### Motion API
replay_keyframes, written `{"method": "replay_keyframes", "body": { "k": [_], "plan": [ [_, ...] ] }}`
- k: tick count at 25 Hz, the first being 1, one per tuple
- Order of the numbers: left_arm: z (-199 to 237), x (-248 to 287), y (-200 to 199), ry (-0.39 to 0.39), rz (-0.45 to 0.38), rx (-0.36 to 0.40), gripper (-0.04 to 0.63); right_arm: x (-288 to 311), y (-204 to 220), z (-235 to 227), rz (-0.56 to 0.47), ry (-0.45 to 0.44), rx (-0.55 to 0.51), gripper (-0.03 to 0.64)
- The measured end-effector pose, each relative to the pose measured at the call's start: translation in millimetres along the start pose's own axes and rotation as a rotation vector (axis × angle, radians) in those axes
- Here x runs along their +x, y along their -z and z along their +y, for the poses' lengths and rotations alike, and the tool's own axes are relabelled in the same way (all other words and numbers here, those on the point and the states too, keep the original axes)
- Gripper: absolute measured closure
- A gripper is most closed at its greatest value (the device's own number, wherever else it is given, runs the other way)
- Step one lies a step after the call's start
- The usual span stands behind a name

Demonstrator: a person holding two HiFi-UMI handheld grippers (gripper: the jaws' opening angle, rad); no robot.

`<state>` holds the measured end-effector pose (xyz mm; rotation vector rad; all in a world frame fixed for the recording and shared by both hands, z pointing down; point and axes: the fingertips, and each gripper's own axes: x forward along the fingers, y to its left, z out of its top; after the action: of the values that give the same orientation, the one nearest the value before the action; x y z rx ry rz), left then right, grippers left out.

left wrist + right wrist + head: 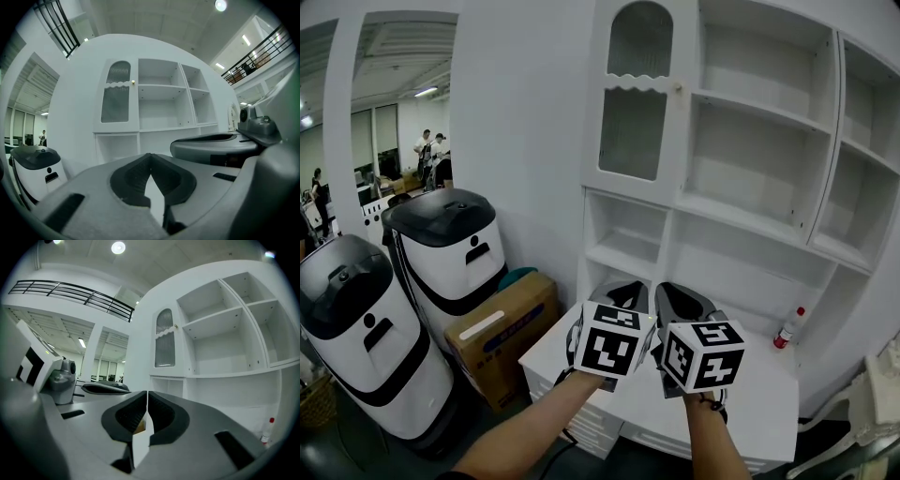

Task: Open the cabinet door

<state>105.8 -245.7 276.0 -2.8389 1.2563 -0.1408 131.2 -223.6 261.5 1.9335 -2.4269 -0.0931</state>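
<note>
Pressing shut tip to tip on nothing, left gripper [149, 159] and right gripper [146, 397] sit side by side over the white counter [750, 398]. I see the cabinet door [635, 103] closed at twelve o'clock. Marker cubes [610, 343] hide both hands.

White arched cabinet door [639, 98]; shut, upper-left.

Grey left gripper [622, 289], grey right gripper [681, 294], black-and-white marker cubes [612, 342], black ribbed pads [131, 176]
</note>
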Motion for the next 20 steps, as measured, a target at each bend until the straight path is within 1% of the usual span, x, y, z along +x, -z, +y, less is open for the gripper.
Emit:
{"method": "replay_keyframes", "body": {
  "k": [7, 15, 20],
  "plan": [
    [6, 55, -13, -0.019, -0.003, 0.0, 0.584, 36, -5, -46, -0.009, -0.02, -0.003, 0.595],
    [2, 117, -29, -0.041, -0.011, 0.017, 0.584, 70, -15, -103, -0.036, -0.046, 0.002, 0.595],
    [5, 143, -45, -0.069, -0.042, 0.013, 0.583, 88, -22, -124, -0.053, -0.084, -0.007, 0.595]
  ]
}}
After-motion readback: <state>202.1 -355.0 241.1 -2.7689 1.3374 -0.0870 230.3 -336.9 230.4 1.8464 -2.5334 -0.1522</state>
